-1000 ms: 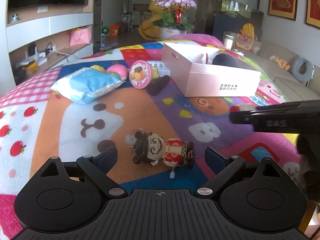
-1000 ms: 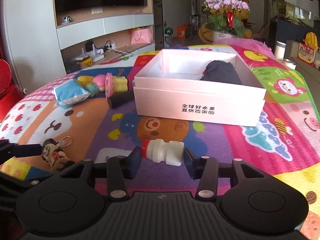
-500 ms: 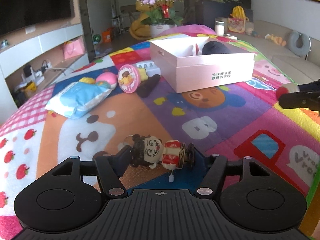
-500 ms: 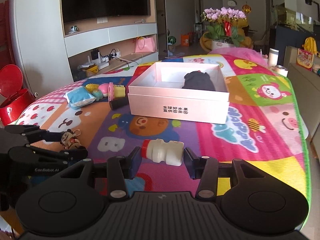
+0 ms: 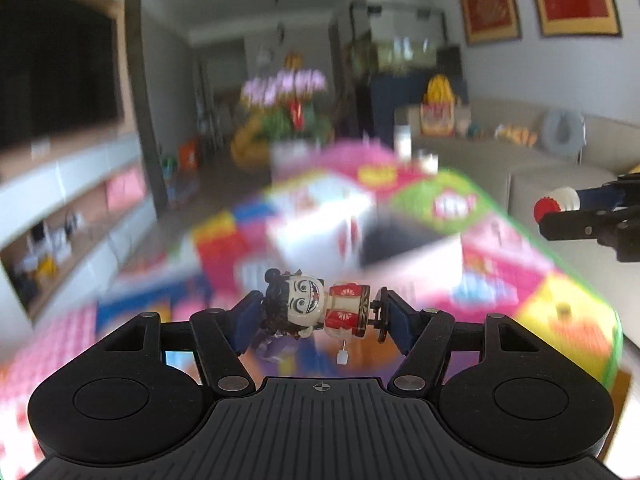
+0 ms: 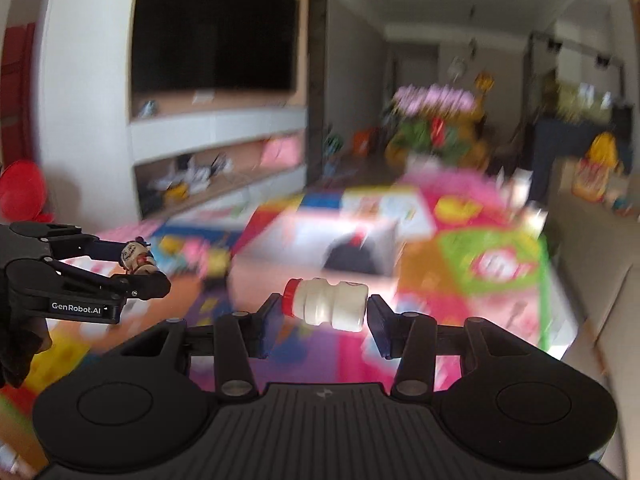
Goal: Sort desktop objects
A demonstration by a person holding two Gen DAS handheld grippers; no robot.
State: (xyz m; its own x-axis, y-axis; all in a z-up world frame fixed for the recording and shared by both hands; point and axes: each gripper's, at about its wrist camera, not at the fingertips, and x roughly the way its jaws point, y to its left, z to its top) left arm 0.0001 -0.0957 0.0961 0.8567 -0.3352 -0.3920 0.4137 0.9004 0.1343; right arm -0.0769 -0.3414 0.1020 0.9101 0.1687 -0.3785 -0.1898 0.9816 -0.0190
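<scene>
The left gripper [image 5: 320, 314] is clenched on a small wind-up toy figure [image 5: 318, 307], gripped end to end: one pad presses the dark hair of the head, the other presses the black disc at the feet. The figure hangs clear above the bright play mat [image 5: 560, 312], lying sideways between the fingers with its little white key dangling below. The right gripper [image 6: 325, 312] is clenched on a small white drink bottle [image 6: 326, 308] with a red cap, also held lengthwise, cap against one pad and base against the other, and likewise off the mat. Ahead of both, towards the far end of the mat, sits the open pink box [image 6: 280, 264], blurred, with something dark inside it; it looks like the place both things are meant to go

What could go wrong: both grips are on the ends of rounded things, so either one could pivot or squirt out if the hand swings quickly, and the blur of the room suggests the hands are moving fast. The figure's head is soft-edged and its foot disc narrow, so it looks the likelier to slip. The two grippers are converging on one box and could knock each other, or clip the box wall and shove it along the mat
</scene>
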